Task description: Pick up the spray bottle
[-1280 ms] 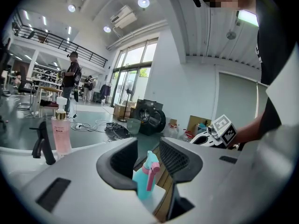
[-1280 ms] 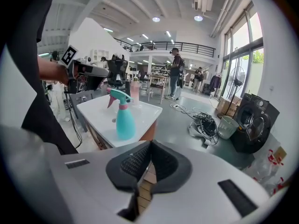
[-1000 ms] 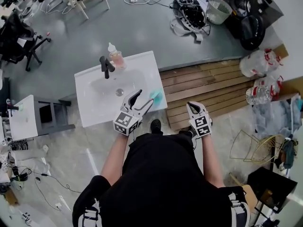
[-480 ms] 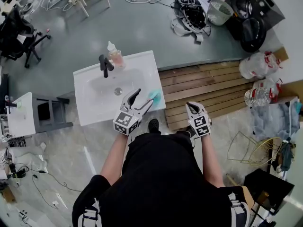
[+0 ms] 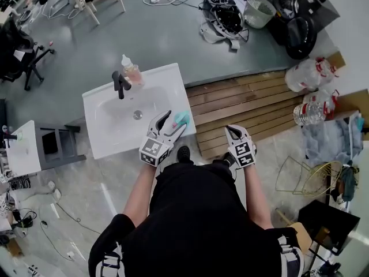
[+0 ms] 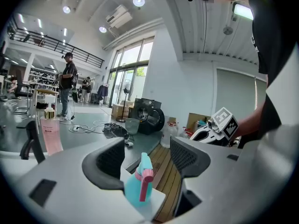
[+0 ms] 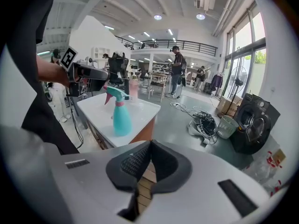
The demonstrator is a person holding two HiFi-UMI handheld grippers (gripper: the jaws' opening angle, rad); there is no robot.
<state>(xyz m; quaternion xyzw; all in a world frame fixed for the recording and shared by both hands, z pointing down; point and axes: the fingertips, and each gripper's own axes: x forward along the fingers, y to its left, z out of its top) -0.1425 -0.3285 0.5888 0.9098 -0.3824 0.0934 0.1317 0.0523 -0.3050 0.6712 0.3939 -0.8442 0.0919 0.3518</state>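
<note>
Spray bottle (image 5: pixel 181 118) is stood upright on the near right corner of the white vanity top (image 5: pixel 109 137), close to the edge, so it is easily reached from the person's side. The pink trigger is turned toward the left gripper (image 5: pixel 174 122).

The left gripper's jaws are spread wide and lined up on either side of the bottle body. The bottle is framed between the pads, but no contact is seen, so nothing is gripped yet. The wide opening is judged to be there to clear the body before closing.

Right gripper (image 5: pixel 235 133) is held off to the side over the wooden decking (image 5: pixel 248 105), well apart from the bottle. Its jaws are closed together on nothing; it is judged parked out of the way.

Faucet (image 5: pixel 118 82) and pink bottle (image 5: pixel 131 71) at the far edge are not involved.
</note>
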